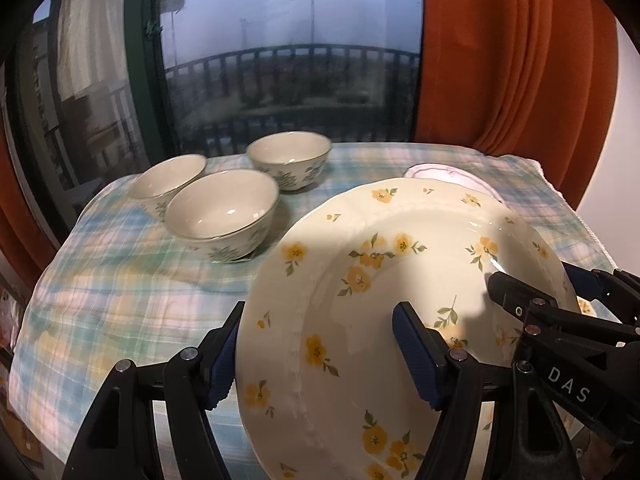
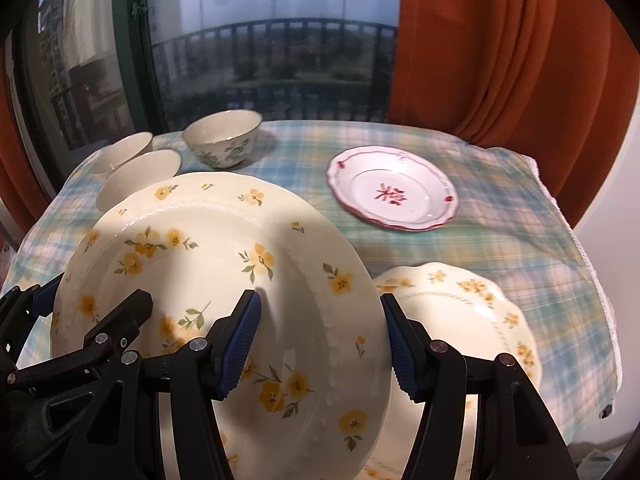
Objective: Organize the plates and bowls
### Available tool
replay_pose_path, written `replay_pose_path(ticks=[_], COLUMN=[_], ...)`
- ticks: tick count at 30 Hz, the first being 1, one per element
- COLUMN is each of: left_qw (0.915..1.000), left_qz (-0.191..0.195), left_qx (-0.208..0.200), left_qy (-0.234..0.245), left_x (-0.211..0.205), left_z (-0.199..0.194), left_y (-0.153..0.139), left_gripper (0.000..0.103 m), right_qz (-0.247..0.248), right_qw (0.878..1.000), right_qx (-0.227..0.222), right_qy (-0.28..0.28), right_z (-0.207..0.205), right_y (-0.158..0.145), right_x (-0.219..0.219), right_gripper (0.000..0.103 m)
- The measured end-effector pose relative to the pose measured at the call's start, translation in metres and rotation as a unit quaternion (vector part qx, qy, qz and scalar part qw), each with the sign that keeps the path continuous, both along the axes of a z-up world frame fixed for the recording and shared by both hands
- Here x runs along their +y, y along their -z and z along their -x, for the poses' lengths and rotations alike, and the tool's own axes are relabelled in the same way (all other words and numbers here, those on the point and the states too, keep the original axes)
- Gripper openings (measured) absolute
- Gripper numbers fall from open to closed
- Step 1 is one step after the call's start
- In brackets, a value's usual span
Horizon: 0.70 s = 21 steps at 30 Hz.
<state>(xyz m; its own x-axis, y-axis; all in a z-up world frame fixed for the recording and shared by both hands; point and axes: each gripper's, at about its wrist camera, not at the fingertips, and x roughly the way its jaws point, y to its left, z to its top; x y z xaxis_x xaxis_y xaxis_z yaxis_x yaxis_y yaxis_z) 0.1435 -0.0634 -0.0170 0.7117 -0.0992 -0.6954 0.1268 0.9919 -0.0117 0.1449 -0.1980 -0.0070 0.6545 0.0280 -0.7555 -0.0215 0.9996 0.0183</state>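
Table with plaid cloth (image 2: 500, 216) fills both views, window and orange curtain behind. Big yellow-flower plate (image 1: 360, 300) is off the cloth, tilted, carried between both tools. Left gripper (image 1: 320, 354) clamps its left rim, one pad under the edge, one on the inside face. Right gripper (image 2: 320, 344) clamps the opposite rim the same way. Scalloped yellow plate (image 2: 472, 320) sits on the cloth just below-right of the held one. Red-trim plate (image 2: 394, 194) lies farther back, apart. Three bowls (image 1: 222, 212) cluster back-left.

Step, as I read it: carrying the big plate for stacking. Next move likely needs levelling it, centring over another plate, lowering evenly, both grips releasing together.
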Motion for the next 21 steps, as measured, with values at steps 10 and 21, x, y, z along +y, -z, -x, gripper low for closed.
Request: replay_pose_path(ticks=[10,21], left_qw=[0.9995,0.9971], left_qz=[0.001,-0.001], left_qx=[-0.003,0.015], left_qy=[0.032,0.075], left_x=[-0.053,-0.114], left_z=[-0.002,-0.009], left_y=[-0.005,0.007], left_gripper=[0.072,0.072], right_qz=[-0.006,-0.007], right_qw=[0.999,0.997], right_qx=[-0.001,0.004], right_qy=[0.034,0.075], right_z=[0.011,0.019], right_y=[-0.002,0.009], right_x=[-0.055,-0.119], right_gripper=[0.064,0.064])
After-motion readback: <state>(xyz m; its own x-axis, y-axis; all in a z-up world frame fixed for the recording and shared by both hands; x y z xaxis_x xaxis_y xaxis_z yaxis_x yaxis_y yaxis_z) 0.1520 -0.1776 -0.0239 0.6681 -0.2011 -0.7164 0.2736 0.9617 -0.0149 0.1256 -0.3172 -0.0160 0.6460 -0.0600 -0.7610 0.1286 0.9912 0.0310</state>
